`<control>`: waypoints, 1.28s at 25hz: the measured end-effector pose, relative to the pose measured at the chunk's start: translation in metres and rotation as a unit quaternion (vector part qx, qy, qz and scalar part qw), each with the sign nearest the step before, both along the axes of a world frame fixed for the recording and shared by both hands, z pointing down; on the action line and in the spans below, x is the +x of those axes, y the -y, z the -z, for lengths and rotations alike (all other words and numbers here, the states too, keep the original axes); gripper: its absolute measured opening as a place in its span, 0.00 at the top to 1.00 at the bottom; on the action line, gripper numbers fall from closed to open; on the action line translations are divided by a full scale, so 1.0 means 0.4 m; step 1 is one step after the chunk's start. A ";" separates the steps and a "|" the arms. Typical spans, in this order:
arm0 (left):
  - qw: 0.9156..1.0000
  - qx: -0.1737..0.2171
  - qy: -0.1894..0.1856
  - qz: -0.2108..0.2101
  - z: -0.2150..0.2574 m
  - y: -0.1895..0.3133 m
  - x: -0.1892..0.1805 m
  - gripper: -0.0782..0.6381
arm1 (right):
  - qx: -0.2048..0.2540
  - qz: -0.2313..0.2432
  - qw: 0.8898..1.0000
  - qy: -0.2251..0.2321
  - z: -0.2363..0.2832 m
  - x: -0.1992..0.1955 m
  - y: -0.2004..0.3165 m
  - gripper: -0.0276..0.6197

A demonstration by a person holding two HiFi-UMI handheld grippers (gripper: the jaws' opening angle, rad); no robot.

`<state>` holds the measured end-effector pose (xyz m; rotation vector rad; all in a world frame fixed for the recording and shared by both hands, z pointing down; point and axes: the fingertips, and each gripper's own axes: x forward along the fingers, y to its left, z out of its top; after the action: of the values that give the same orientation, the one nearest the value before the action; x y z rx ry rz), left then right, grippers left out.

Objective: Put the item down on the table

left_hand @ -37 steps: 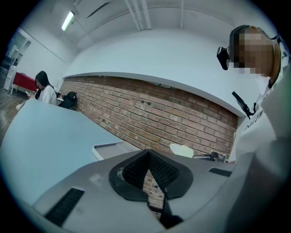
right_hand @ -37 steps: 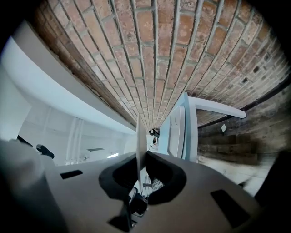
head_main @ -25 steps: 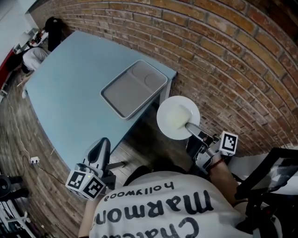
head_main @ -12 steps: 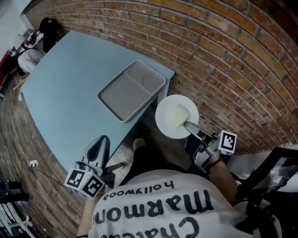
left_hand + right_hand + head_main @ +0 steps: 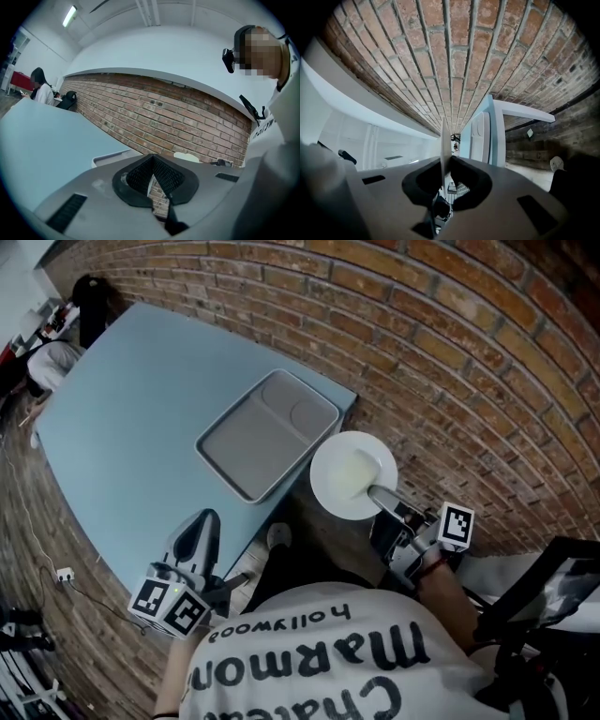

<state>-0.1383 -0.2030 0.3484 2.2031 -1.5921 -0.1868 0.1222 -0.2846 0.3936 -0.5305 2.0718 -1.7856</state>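
Your right gripper (image 5: 382, 498) held the round white plate (image 5: 349, 472) by its rim, its fingers (image 5: 468, 180) narrowed tight on the plate's edge. The plate hung clear of the light blue counter (image 5: 122, 418), just past the corner beside the grey rectangular tray (image 5: 267, 434). Your left gripper (image 5: 200, 538) hovered at the counter's near edge, its fingers (image 5: 138, 176) pressed together on nothing.

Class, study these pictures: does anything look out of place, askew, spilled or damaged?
Nothing spilled or damaged. Only the white plate is off the table, held by its rim in the right claw, beside the grey tray at the table's corner.
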 end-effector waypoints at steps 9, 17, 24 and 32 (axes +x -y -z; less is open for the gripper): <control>1.000 -0.017 -0.004 0.018 -0.029 0.048 -0.060 0.88 | -0.013 0.009 1.000 -0.003 -0.025 -0.051 0.081 0.92; 0.999 -0.037 -0.007 0.030 -0.064 0.098 -0.118 0.88 | -0.022 0.008 1.000 -0.007 -0.052 -0.098 0.170 0.92; 0.998 -0.060 -0.007 0.022 -0.102 0.140 -0.145 0.88 | -0.041 0.009 0.999 -0.012 -0.100 -0.142 0.231 0.92; 0.996 -0.090 -0.016 0.021 -0.156 0.183 -0.185 0.88 | -0.060 0.007 0.998 -0.018 -0.159 -0.204 0.318 0.92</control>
<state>-0.2122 -0.2763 0.4108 2.0224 -1.5743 -0.0866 0.0407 -0.4117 0.4570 -0.5879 2.0052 -1.9321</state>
